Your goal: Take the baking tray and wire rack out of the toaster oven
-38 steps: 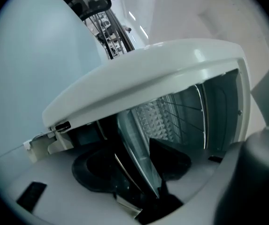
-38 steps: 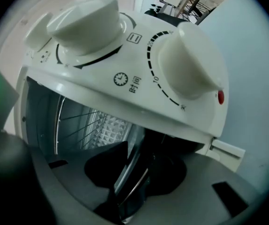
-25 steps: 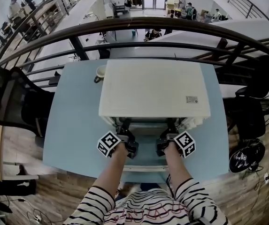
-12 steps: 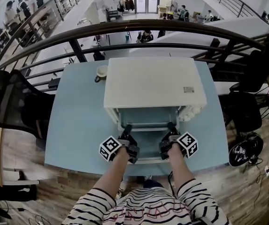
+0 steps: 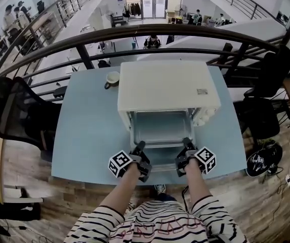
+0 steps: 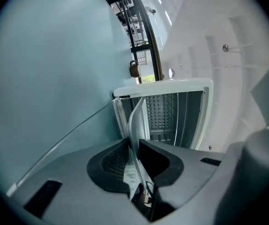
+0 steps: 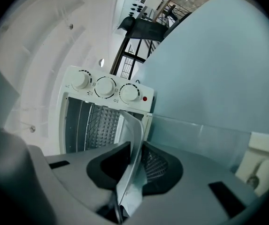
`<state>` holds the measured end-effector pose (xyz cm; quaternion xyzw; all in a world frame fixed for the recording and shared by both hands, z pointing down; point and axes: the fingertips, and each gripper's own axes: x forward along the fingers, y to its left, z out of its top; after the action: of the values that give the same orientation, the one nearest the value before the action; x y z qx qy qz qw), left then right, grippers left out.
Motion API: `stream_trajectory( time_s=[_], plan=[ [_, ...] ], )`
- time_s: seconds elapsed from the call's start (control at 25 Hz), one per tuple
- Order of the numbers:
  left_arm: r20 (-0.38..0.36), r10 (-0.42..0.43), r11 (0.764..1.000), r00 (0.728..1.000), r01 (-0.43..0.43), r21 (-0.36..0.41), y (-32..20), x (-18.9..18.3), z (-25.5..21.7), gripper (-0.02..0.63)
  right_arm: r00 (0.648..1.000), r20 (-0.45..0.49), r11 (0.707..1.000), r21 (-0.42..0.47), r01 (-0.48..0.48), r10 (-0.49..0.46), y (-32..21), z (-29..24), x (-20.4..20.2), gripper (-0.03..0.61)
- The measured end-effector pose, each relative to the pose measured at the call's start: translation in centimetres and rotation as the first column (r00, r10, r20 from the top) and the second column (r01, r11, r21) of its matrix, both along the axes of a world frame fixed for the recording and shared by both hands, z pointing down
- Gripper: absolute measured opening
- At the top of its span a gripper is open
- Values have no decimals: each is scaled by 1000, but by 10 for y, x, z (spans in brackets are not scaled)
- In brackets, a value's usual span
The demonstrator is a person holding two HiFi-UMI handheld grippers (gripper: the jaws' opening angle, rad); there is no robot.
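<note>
While the baking tray (image 5: 161, 128) hangs part-way out of the toaster oven (image 5: 167, 85), sticking out toward 6 o'clock above the lowered glass door (image 7: 195, 135), only two thin pinches carry its near end. The left gripper (image 5: 139, 147) pinches the near rim at 7 o'clock and the right gripper (image 5: 186, 143) at 5 o'clock. Both sets of jaws have just been closing, with the sheet-metal lip between the pads.

Risks, judged:
- Once the far end clears its guides, its weight may lever the lip out of the pads, and the tray would drop onto the glass.
- An uneven pull could skew the tray and jam it against a side wall.
- The wire rack (image 7: 93, 123) seems still inside and could snag if dragged.
- The bench (image 5: 79, 135) edge lies near at 6 o'clock.
</note>
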<state>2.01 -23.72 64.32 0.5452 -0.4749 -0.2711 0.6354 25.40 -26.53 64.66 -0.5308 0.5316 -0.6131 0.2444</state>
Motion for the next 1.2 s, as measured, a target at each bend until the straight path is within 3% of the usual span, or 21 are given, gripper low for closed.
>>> stream_trajectory(
  time_s=[0.36, 0.88, 1.2],
  plan=[
    [-37, 23, 1000, 999, -23, 2, 37, 2, -4, 83, 1000, 14, 1000, -13, -13, 13, 41, -1, 3, 81],
    [-63, 100, 995, 993, -100, 15, 84, -1, -11, 84, 993, 34, 994, 21, -112, 111, 98, -17, 2, 77],
    [-63, 139, 989, 988, -136, 51, 132, -31, -18, 84, 992, 26, 991, 49, -125, 124, 152, -26, -28, 77]
  ],
)
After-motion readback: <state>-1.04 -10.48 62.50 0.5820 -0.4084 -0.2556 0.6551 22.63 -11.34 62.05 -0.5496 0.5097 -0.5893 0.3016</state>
